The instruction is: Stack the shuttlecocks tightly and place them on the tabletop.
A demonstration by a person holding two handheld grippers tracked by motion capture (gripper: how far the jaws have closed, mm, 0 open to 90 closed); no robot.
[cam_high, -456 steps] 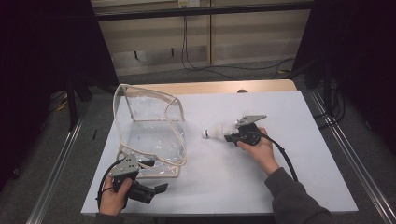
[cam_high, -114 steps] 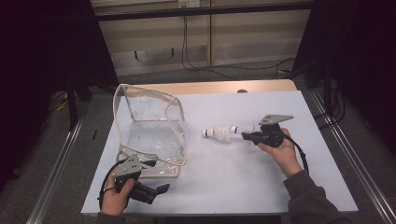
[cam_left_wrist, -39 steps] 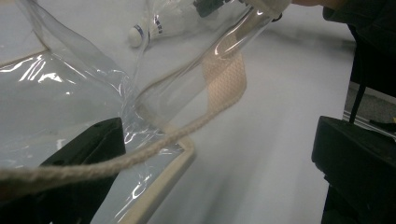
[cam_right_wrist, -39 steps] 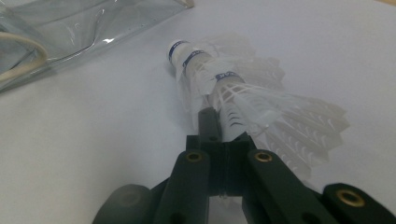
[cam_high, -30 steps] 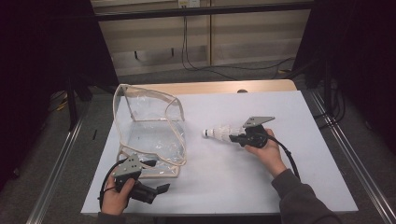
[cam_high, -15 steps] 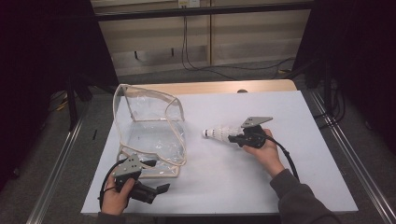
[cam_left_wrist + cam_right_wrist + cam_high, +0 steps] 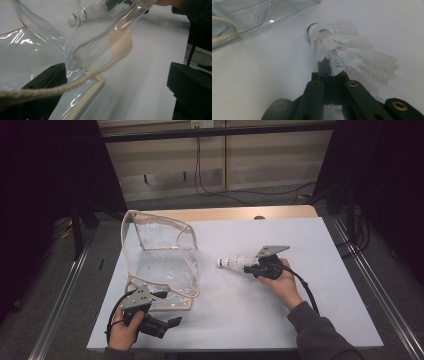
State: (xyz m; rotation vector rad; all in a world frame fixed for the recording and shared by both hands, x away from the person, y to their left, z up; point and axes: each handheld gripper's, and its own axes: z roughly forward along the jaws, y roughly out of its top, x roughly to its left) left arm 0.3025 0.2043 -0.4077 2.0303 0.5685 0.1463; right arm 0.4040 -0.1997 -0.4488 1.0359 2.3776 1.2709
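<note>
The right gripper (image 7: 248,266) lay low over the counter (image 7: 320,245), right of centre, its jaws clamped on the shuttlecock (image 7: 234,262). In the right gripper view the jaws met tight on the feather skirt, and the shuttlecock (image 7: 342,50) pointed away from them, cork end with its blue band toward the bag (image 7: 249,12). From above, that cork end aimed left at the bag's (image 7: 160,255) open mouth, near it but not touching. The clear bag stood on the counter's left half, cream trim around its edges. The left gripper (image 7: 167,324) sat at the near left corner, just beside the bag's front edge; in its own view the jaws stood wide apart, the bag's (image 7: 37,50) clear film and a cream cord (image 7: 75,83) crossing between them.
</note>
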